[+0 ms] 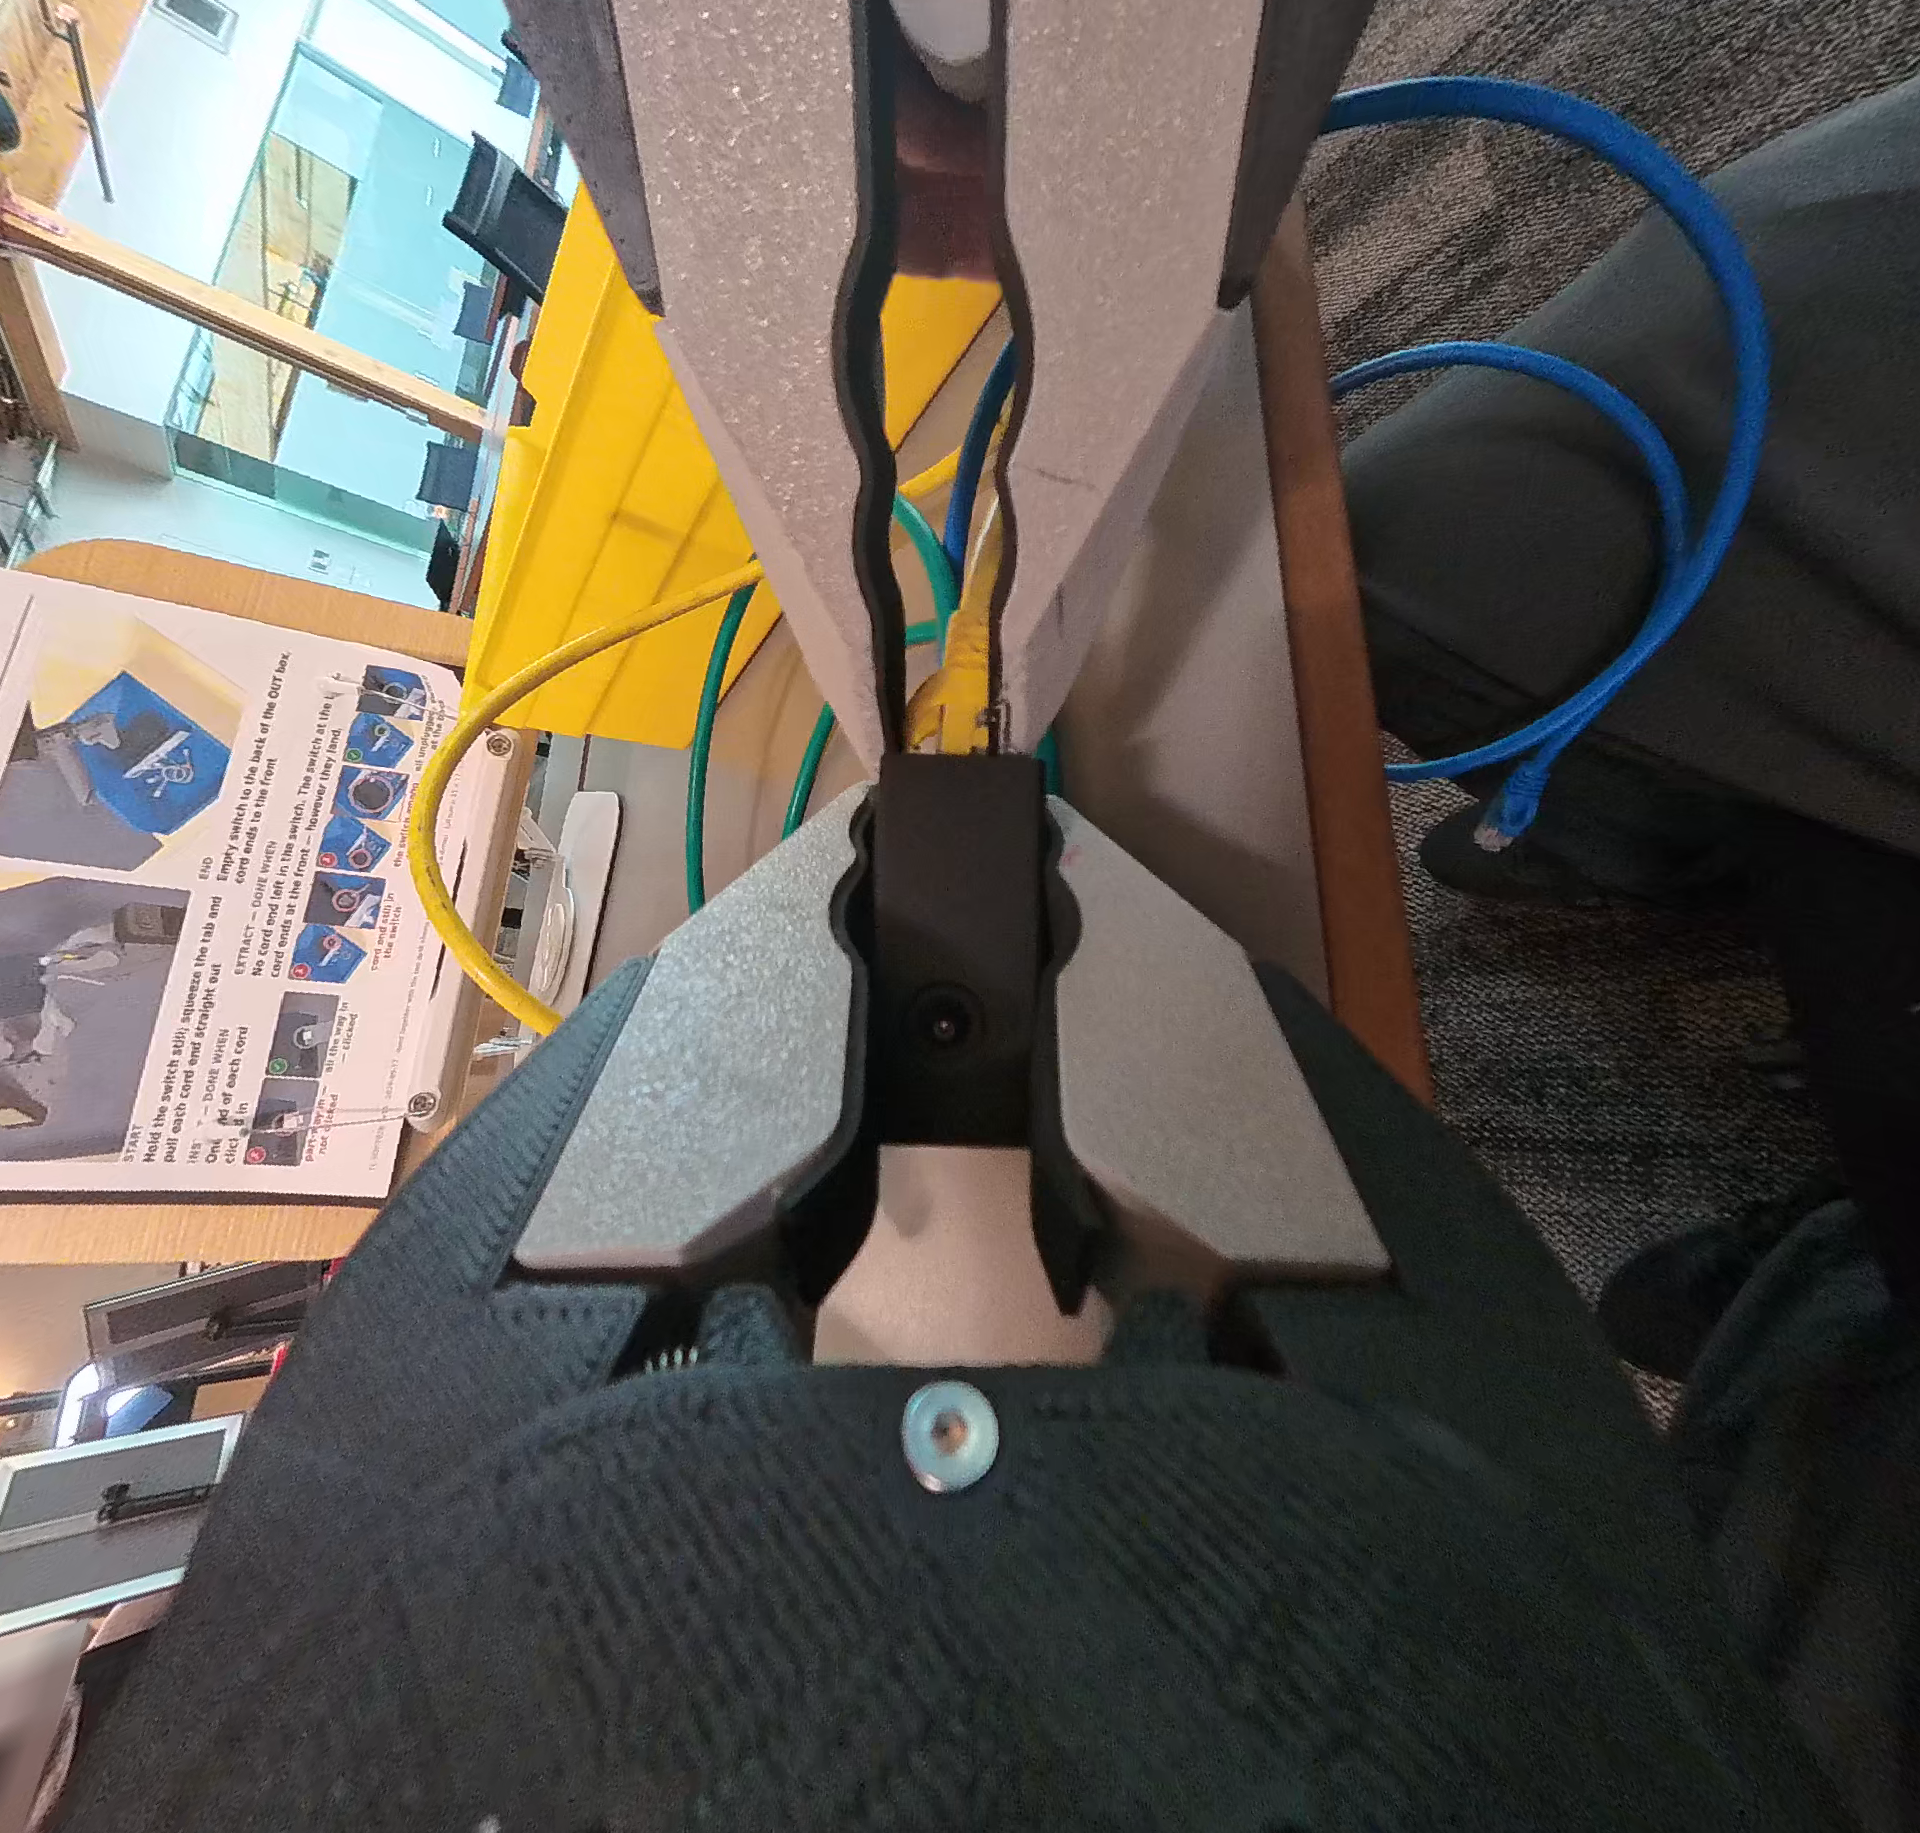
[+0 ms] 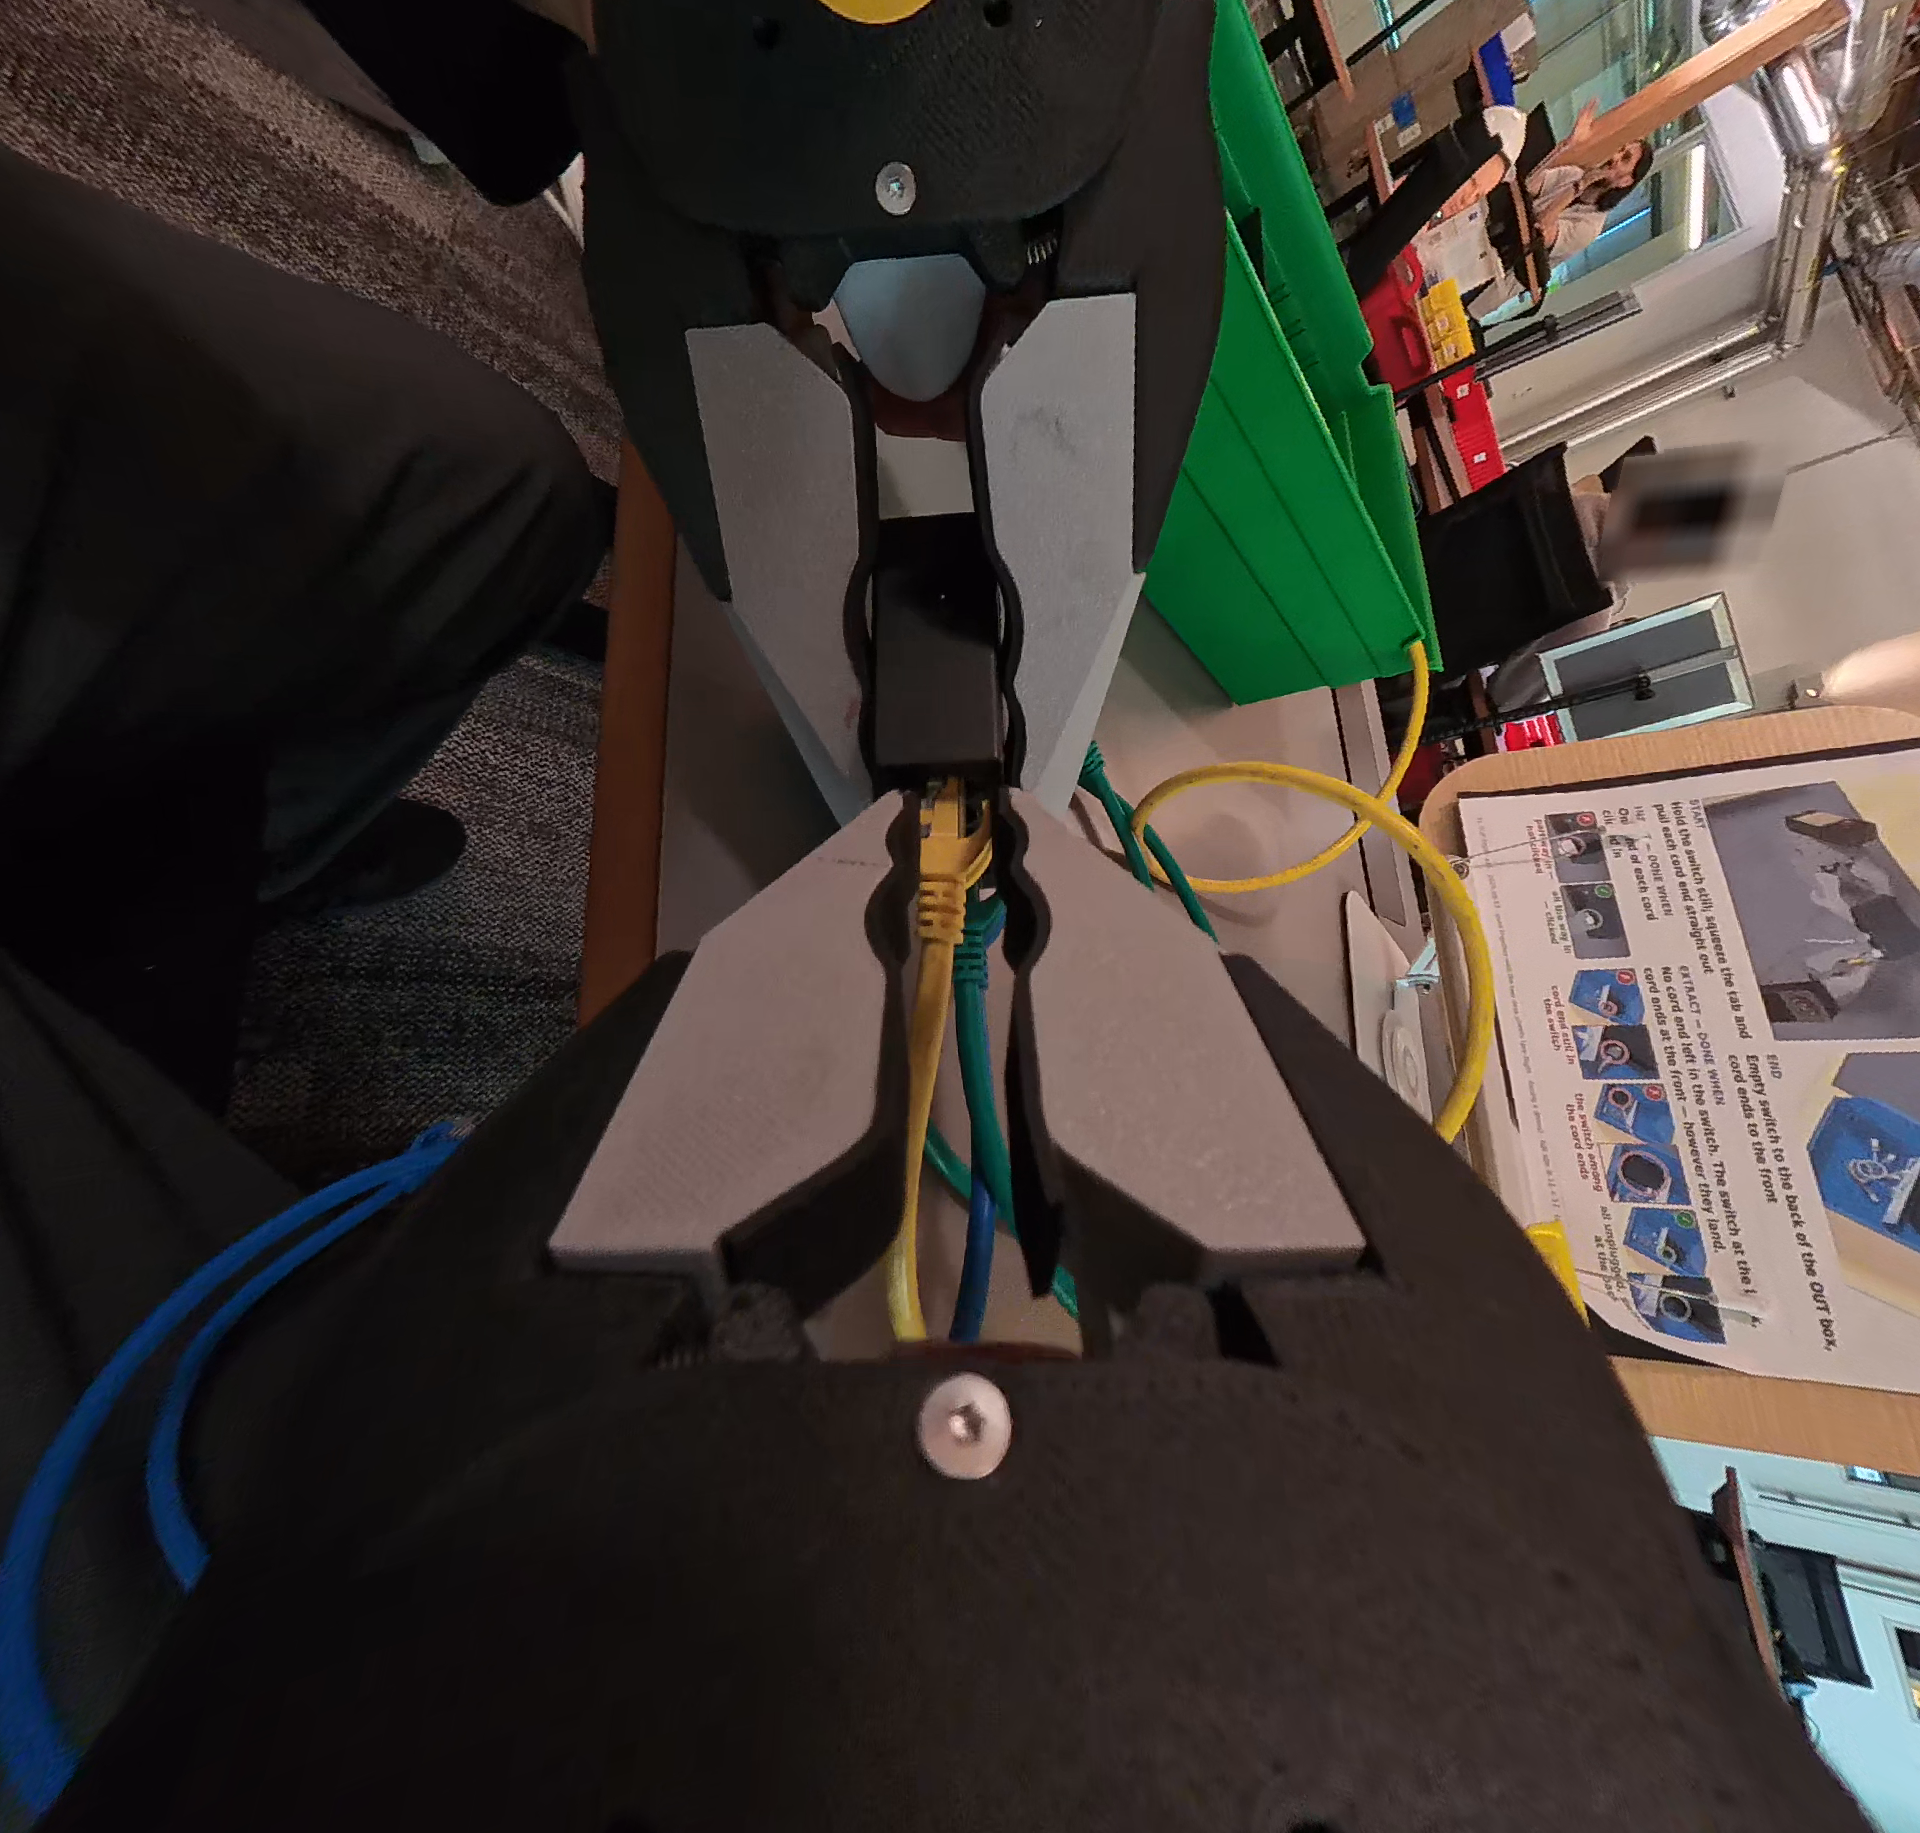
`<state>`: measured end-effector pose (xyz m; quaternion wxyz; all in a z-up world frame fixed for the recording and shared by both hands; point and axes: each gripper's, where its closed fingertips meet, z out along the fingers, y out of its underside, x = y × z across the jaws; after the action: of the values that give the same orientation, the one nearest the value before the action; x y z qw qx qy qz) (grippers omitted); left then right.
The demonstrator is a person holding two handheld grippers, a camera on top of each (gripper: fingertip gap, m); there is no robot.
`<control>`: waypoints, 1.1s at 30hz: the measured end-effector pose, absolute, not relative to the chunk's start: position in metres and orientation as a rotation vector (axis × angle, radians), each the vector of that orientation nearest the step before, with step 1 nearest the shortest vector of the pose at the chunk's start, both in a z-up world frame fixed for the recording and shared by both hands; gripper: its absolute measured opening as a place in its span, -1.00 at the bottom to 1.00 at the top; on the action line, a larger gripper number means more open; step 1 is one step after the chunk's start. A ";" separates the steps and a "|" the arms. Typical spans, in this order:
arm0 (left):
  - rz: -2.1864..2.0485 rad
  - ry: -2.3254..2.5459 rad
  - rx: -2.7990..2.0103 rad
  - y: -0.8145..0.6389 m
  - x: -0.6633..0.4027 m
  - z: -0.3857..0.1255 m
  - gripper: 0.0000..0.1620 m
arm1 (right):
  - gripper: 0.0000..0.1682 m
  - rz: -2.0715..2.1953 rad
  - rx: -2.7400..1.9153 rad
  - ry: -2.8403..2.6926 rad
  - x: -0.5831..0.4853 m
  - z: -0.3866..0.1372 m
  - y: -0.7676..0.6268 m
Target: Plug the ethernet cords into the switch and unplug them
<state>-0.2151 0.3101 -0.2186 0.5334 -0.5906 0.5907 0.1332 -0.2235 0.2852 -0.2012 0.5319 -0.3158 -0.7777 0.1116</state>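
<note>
My left gripper is shut on the small black switch, held off the table; it also shows from above in the right wrist view. My right gripper faces it, shut on the yellow cord's plug, whose tip is at the switch's port face. How deep it sits is hidden. A green plug lies just behind it between the fingers. The yellow cord and green cord loop over the table. The blue cord hangs off the edge, its plug loose.
A yellow bin and a green bin stand on the table beyond the grippers. A printed instruction sheet lies on cardboard beside them. The table's wooden edge runs close by, with a person's dark-trousered legs and carpet beyond. Less than 4 cm separates the two grippers' tips.
</note>
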 end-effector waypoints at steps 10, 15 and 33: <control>0.385 1.462 -1.403 0.311 -0.220 -0.221 -0.67 | -0.89 0.216 -0.702 -1.943 -0.225 -0.206 0.286; 0.414 1.458 -1.424 0.314 -0.234 -0.222 -0.67 | -0.88 0.169 -0.660 -1.958 -0.237 -0.206 0.288; 0.726 1.175 -1.544 0.345 -0.300 -0.196 -0.68 | -0.89 0.243 -0.886 -1.483 -0.212 -0.116 0.340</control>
<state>-0.3002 0.3448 -0.1959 0.5099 -0.6412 0.4880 0.3013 -0.2121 0.3404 -0.1156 0.6429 -0.3891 -0.6511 0.1068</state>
